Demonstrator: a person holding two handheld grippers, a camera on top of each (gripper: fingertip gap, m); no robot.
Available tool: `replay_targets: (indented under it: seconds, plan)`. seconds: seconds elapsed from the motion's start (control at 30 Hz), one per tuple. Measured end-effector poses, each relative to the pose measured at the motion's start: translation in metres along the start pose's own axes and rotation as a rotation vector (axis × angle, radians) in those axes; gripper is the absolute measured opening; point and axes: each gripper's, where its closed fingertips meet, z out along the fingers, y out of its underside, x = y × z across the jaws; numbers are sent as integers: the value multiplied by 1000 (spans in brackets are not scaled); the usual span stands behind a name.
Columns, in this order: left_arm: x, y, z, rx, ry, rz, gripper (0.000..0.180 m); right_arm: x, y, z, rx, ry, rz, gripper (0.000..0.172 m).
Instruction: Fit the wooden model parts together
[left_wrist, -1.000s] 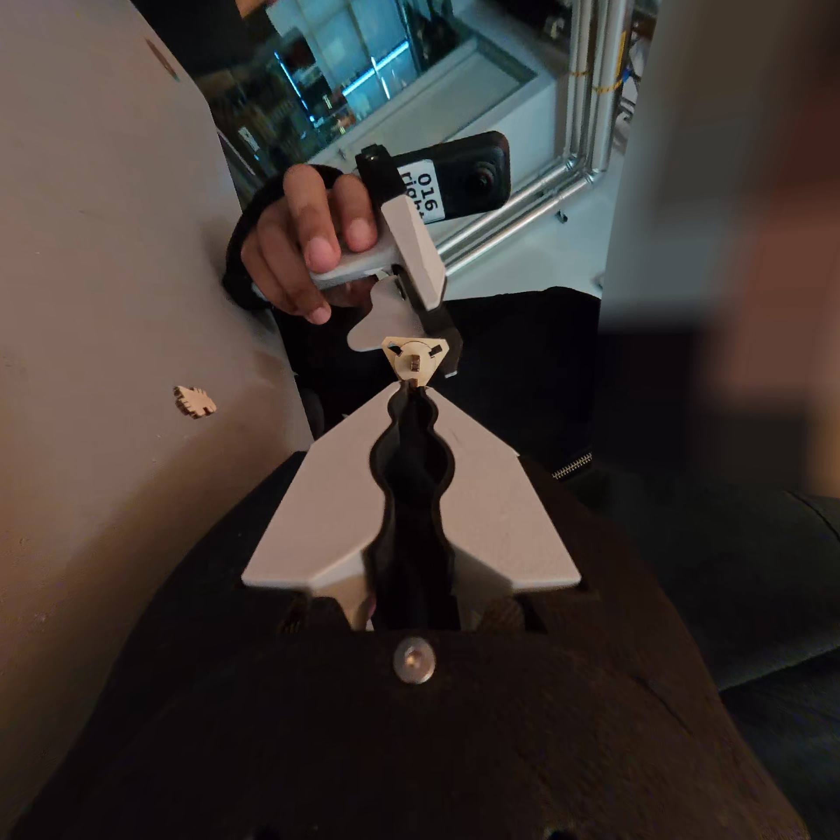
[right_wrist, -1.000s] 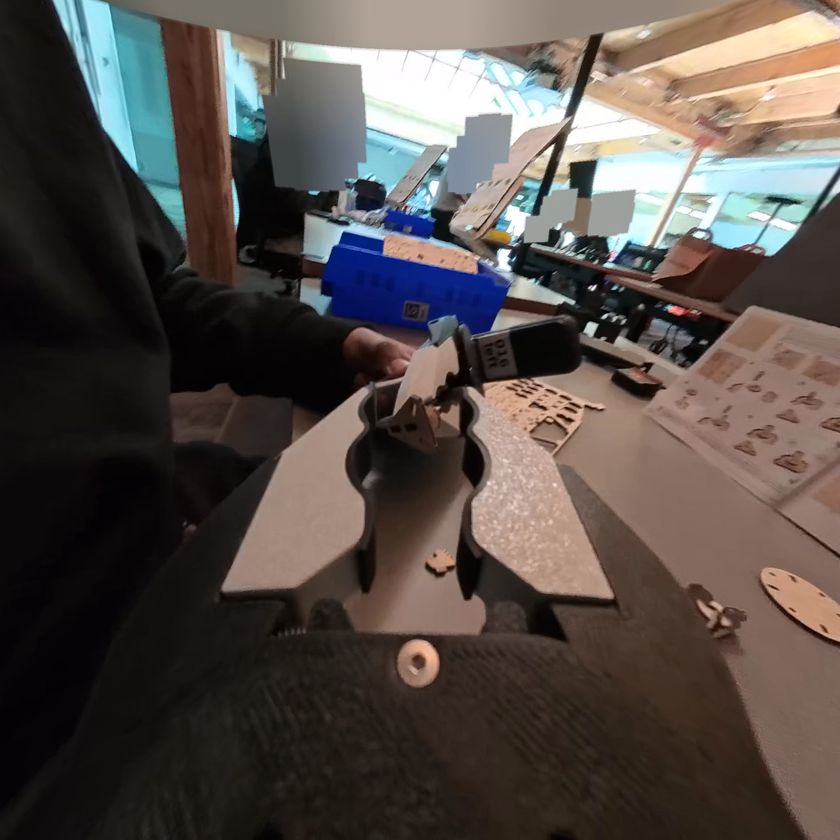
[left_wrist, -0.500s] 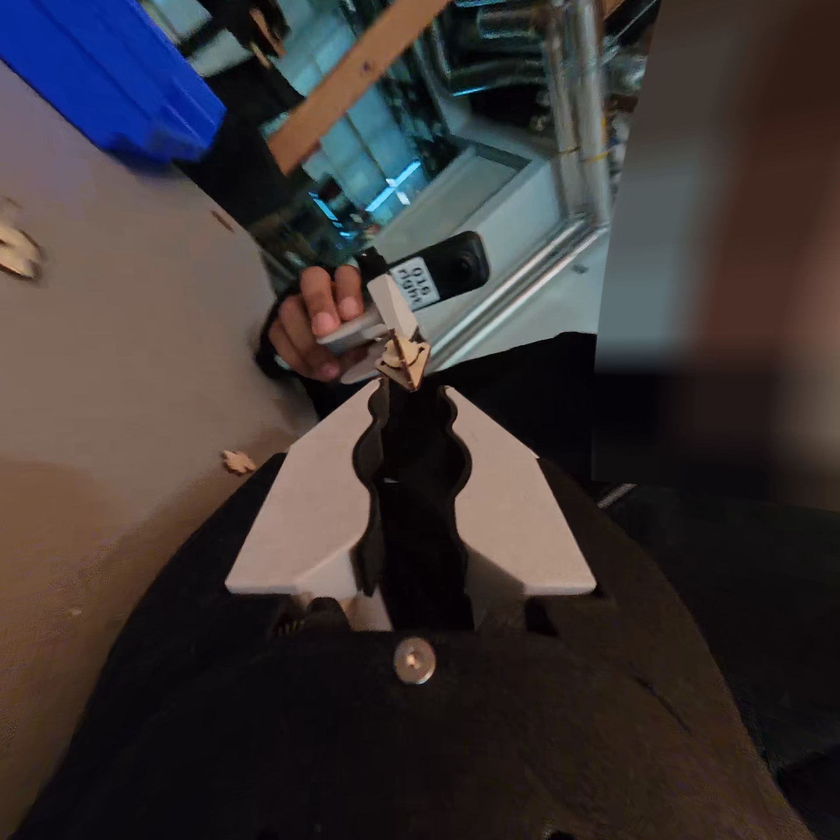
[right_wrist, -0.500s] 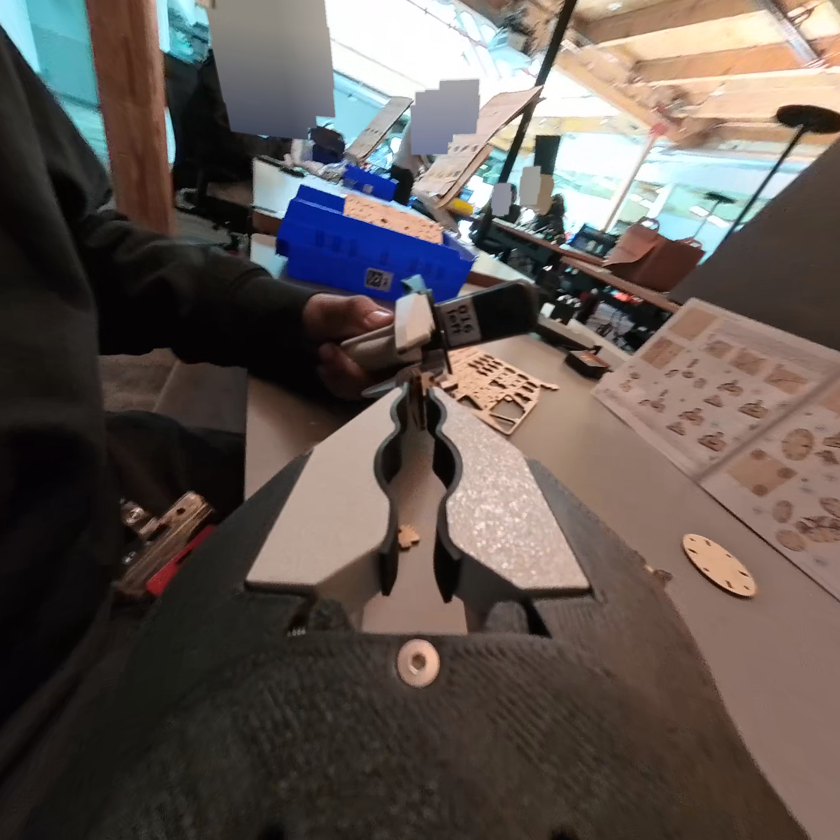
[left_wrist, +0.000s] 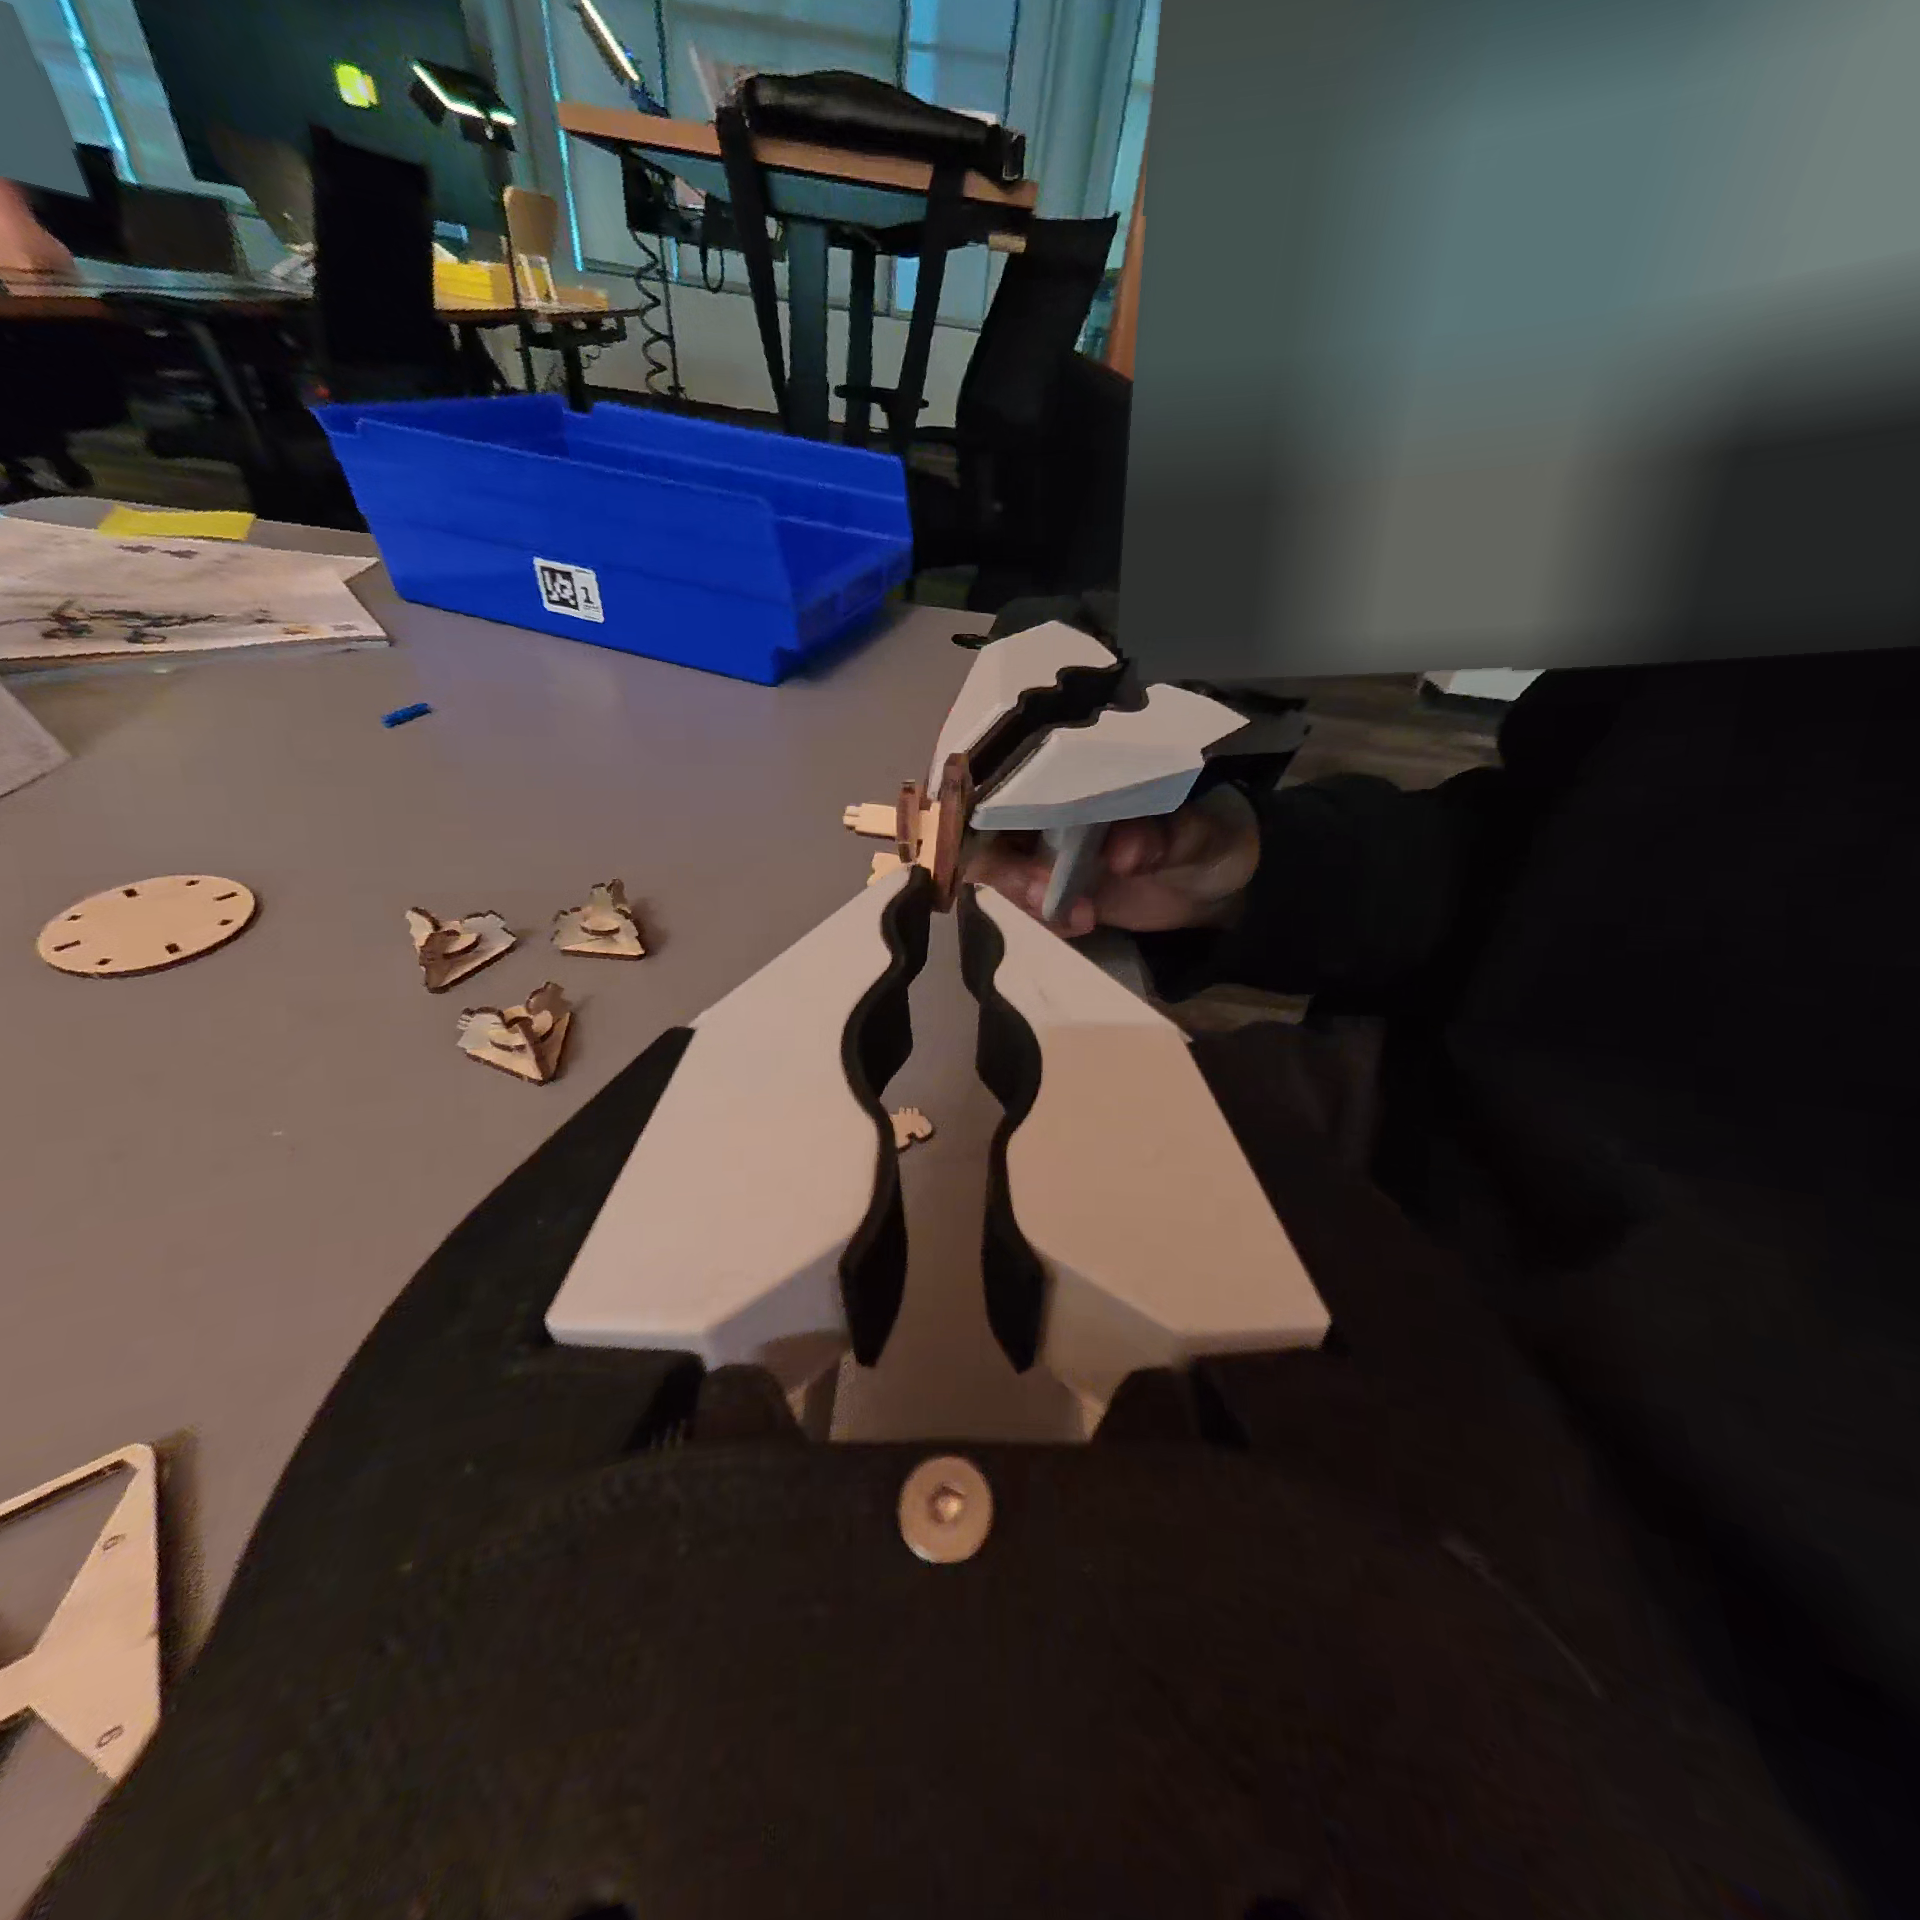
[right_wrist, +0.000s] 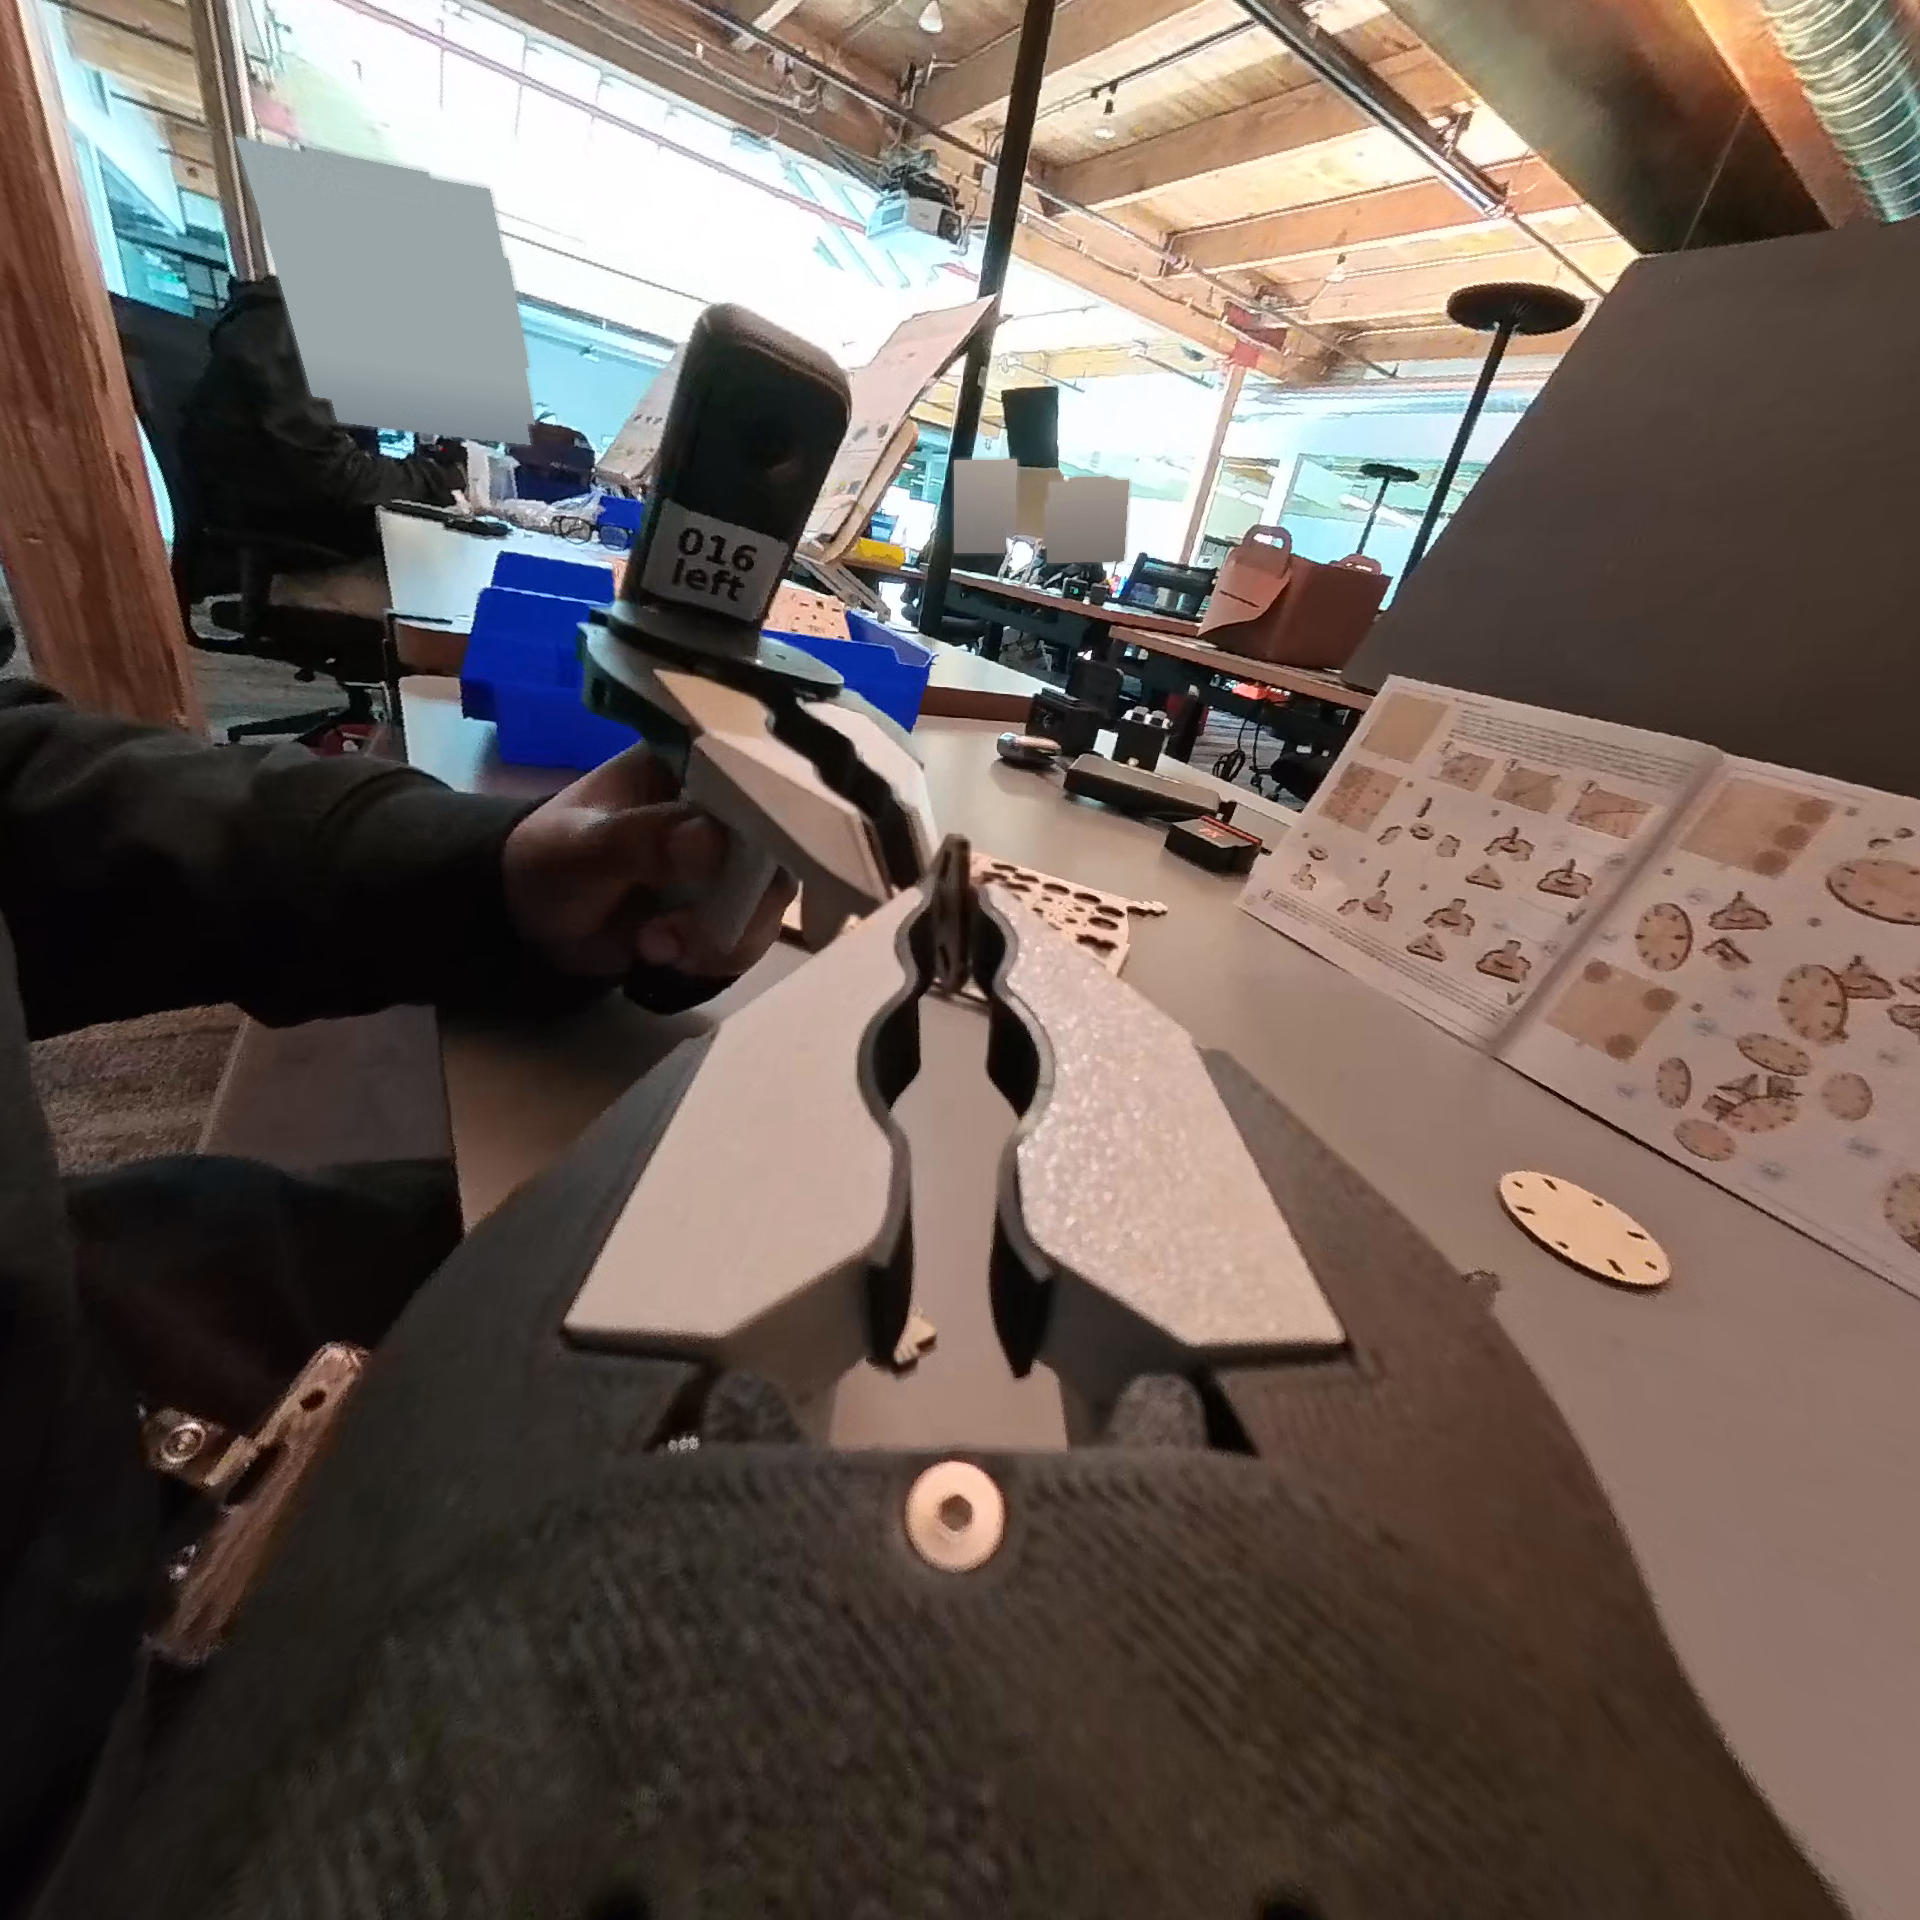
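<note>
Both grippers, left (left_wrist: 940, 896) and right (right_wrist: 948, 902), clamp one thin wooden piece (left_wrist: 932, 840); its far face is hidden, probably triangular like the ones at 9 o'clock (left_wrist: 516, 1031).

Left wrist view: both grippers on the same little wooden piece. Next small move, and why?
Probably open one gripper, say the left gripper, before moving either: it and the right gripper both pinch the thin wooden assembly above the table; pulling apart could snap it.

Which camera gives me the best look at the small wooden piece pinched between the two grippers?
The left wrist view: the wooden piece shows side-on, its stacked layers and protruding tabs visible, with the left gripper and right gripper both shut on its plate. The right wrist view shows only a thin dark edge between the fingertips.
</note>
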Motion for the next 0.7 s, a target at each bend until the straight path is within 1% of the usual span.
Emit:
replay_targets:
  seconds: [0.1, 0.17, 0.27, 0.47, 0.6, 0.7]
  plan:
    - [0, 0, 1, -3, -22, 36, 4, -1, -1, 1, 4, -6, 20, 3]
    - [0, 3, 3, -18, -22, 32, 6, -2, 0, 2, -2, -13, 28, 3]
    - [-2, 5, 4, -28, -28, 14, 2, -4, 1, 3, -13, -23, 51, 2]
    - [-2, 1, 0, 26, 68, -155, 1, -5, -3, 3, 6, -75, 169, 1]
    - [-8, -2, -5, 68, 98, -273, 0, 0, -9, 1, 56, -78, 256, 9]
    - [-10, -4, -8, 94, 121, -326, 0, 5, -7, 1, 52, -73, 323, 12]
